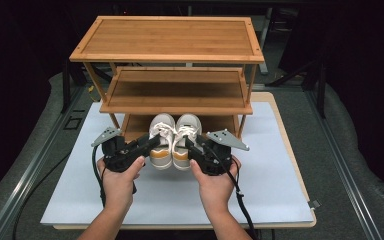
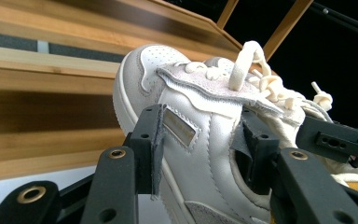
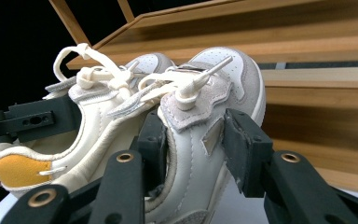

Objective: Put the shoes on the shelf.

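A pale mat [image 1: 260,185] covers a wooden board [image 1: 286,145] on a grey floor, with the room beyond dark. A three-tier bamboo rack [image 1: 167,40] stands at the far end of the mat, ahead of both grippers.

Two white shoes with orange heels sit side by side at the mouth of the rack's lowest tier, toes pointing in. The left gripper [image 1: 152,142], held in the left hand [image 1: 117,177], has its jaws closed on the outer side wall of the left shoe [image 1: 162,137]. The right gripper [image 1: 191,145], in the right hand [image 1: 215,182], clamps the side wall of the right shoe [image 1: 185,137] the same way.

The high view gives the layout; the clamping is too small to read there. The left gripper view shows one jaw outside the left shoe [image 2: 200,135] and one inside its opening, with laces [image 2: 261,79] above. The right gripper view shows the right shoe [image 3: 205,135] pinched likewise, and beyond it the left shoe's orange heel [image 3: 18,170] and the left gripper's jaw.
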A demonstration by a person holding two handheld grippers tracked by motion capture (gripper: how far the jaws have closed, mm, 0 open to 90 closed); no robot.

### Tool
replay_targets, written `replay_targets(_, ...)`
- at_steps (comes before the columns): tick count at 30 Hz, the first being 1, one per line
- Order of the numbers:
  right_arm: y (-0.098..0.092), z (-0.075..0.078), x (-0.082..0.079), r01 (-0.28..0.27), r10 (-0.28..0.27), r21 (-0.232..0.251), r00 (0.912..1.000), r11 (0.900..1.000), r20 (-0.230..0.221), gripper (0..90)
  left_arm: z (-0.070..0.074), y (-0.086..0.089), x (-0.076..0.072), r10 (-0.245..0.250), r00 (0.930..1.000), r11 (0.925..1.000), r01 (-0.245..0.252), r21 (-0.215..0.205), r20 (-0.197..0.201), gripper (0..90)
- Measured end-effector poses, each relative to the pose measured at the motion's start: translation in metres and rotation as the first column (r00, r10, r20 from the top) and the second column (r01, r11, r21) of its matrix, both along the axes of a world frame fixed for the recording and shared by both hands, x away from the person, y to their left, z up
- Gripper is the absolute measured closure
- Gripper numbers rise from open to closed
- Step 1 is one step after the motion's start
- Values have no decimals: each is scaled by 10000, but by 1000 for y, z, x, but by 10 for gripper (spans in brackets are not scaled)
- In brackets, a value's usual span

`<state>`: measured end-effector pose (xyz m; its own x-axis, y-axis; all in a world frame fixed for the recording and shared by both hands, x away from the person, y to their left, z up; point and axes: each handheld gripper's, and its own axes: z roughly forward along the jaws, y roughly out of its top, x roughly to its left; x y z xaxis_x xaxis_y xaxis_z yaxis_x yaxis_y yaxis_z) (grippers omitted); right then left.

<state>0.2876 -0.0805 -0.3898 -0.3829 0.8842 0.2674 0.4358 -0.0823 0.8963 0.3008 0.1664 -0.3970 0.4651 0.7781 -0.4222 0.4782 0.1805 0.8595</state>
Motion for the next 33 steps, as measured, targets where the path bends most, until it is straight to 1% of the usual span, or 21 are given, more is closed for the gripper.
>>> replay_targets(2, 1, 3, 2, 42, -41, -13, 10000, 10000, 71, 606, 3, 0, 2, -24, 10000, 10000, 24, 20, 53, 570)
replay_targets(4, 0, 5, 4, -45, 44, 43, 10000, 10000, 81, 606, 5, 0, 4, -14, 10000, 10000, 14, -11, 52, 570)
replay_targets(10, 0, 11, 11, -65, 65, -76, 10000, 9999, -29, 606, 10, -1, 12, 3, 10000, 10000, -4, 90, 36, 570)
replay_targets(11, 0, 12, 14, -25, 25, -43, 10000, 10000, 26, 606, 11, -1, 14, -3, 10000, 10000, 3, 76, -1, 570)
replay_targets(13, 0, 13, 15, 37, -37, -62, 10000, 10000, -9, 606, 12, -2, 15, -1, 10000, 10000, 2, 54, -16, 570)
replay_targets(14, 0, 14, 16, -50, 49, -69, 10000, 10000, -61, 606, 12, -1, 16, 0, 10000, 10000, 0, 42, -27, 570)
replay_targets(16, 0, 15, 18, -28, 28, -47, 10000, 10000, -24, 606, 13, -1, 18, 15, 10000, 10000, -15, 8, -59, 570)
replay_targets(17, 0, 16, 19, 70, -72, -141, 9999, 9999, -117, 606, 14, -1, 19, 9, 10000, 10000, -9, 22, -69, 570)
replay_targets(18, 0, 16, 20, -21, 21, -81, 10000, 10000, -62, 606, 15, -1, 20, 25, 10000, 10000, -25, 44, -78, 570)
replay_targets(20, 1, 18, 22, 41, -42, -128, 9999, 9999, -101, 606, 16, -1, 22, 32, 10000, 10000, -31, 56, -82, 570)
replay_targets(22, 1, 20, 26, -38, 38, -37, 9999, 10000, -146, 606, 19, -1, 25, 52, 9999, 10000, -51, 65, -130, 570)
replay_targets(24, 0, 20, 27, -51, 50, -66, 9998, 10000, -194, 606, 20, -1, 27, 43, 9999, 10000, -42, 74, -127, 570)
replay_targets(26, 1, 22, 29, -19, 18, -28, 9999, 10000, -147, 606, 22, -1, 29, 39, 9999, 9999, -38, 96, -122, 570)
replay_targets(30, 0, 27, 34, -7, 6, -52, 9998, 10000, -213, 606, 27, -1, 34, 44, 9997, 10000, -42, 82, -225, 570)
replay_targets(31, 1, 30, 36, 27, -32, -176, 9997, 9998, -246, 606, 28, -2, 35, 50, 9997, 9999, -47, 112, -238, 570)
replay_targets(32, 1, 30, 36, 27, -32, -176, 9997, 9998, -246, 606, 28, -2, 35, 50, 9997, 9999, -47, 112, -238, 570)
replay_targets(33, 2, 33, 38, -70, 64, -236, 9996, 9997, -274, 606, 30, -1, 37, 71, 9997, 9999, -69, 117, -253, 571)
